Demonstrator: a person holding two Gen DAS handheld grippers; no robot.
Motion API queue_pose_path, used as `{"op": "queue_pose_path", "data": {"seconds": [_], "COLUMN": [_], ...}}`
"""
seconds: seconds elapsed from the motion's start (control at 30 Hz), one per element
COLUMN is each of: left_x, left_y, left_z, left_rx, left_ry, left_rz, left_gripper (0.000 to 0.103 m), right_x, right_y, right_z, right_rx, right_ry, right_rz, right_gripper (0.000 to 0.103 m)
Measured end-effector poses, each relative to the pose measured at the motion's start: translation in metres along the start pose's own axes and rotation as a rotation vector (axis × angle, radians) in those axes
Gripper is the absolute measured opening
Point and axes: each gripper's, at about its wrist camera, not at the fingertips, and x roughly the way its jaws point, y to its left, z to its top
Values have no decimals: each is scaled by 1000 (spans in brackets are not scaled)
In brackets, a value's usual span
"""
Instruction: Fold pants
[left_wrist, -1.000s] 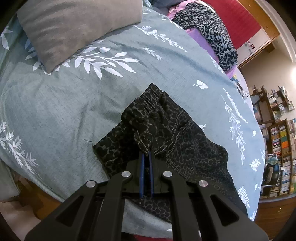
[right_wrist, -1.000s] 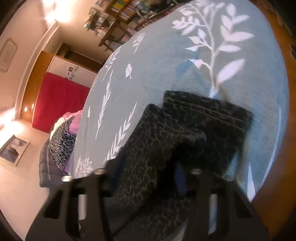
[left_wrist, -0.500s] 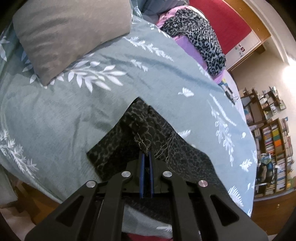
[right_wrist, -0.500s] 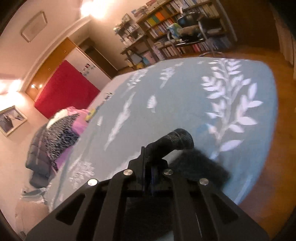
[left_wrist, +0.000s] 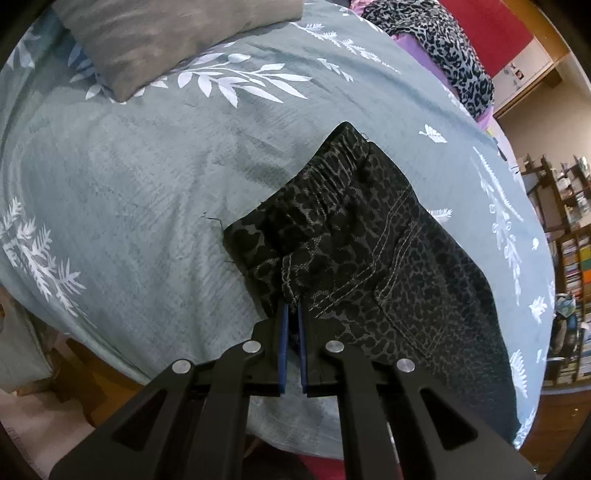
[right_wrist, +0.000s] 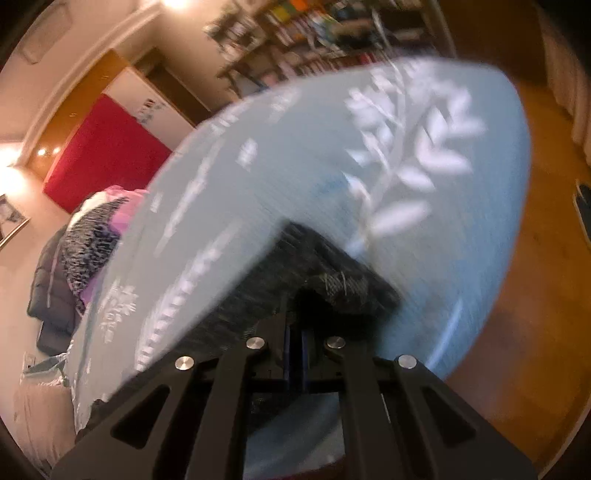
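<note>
Pants (left_wrist: 362, 258): dark woven cloth with a grey-black leopard print, lying partly folded on the bed near its near edge. Gathered elastic waistband runs along the far-left edge, puckered in short ridges. Pale double topstitching curves across the seat; a patch pocket outlined in the same thread sits lower right. A frayed thread trails off the left corner.

Left gripper (left_wrist: 291, 314): black angular arms with round silver screw heads, thin blue pads. Pads nearly together, pinching a bunched fold of the pants' stitched hem at the near edge.

Right gripper (right_wrist: 295, 332): same build. This view is heavily motion-blurred. Fingers drawn close, a rolled lump of the dark fabric gathered just beyond the tips; the pads appear to clamp it.

Bedspread (left_wrist: 147, 177): soft grey-green, finely ribbed weave, printed with white leaf sprays. Mildly rumpled.

Pillow (left_wrist: 155, 40): grey-brown, matte, plump rectangle at the far left of the bed.

Leopard-print garment (left_wrist: 443, 44): lighter grey, draped over purple cloth at the far right side.

Bookshelves (left_wrist: 569, 258): wooden, crowded with colourful spines, at the right.
</note>
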Motion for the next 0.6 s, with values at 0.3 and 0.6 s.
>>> {"op": "queue_pose_path", "data": {"seconds": [0.3,0.6], "left_x": [10,12], "left_y": [-5,2], "left_z": [-10,-8], "left_rx": [35,37], "left_ry": [-4,16], "left_rz": [55,49], "left_gripper": [4,7], "right_x": [-1,20], "right_y": [17,-32], "right_z": [12,0], "right_rx": [-145,-56], "right_ry": [-40,55], "right_rz": [35,33], "right_gripper": [4,14]}}
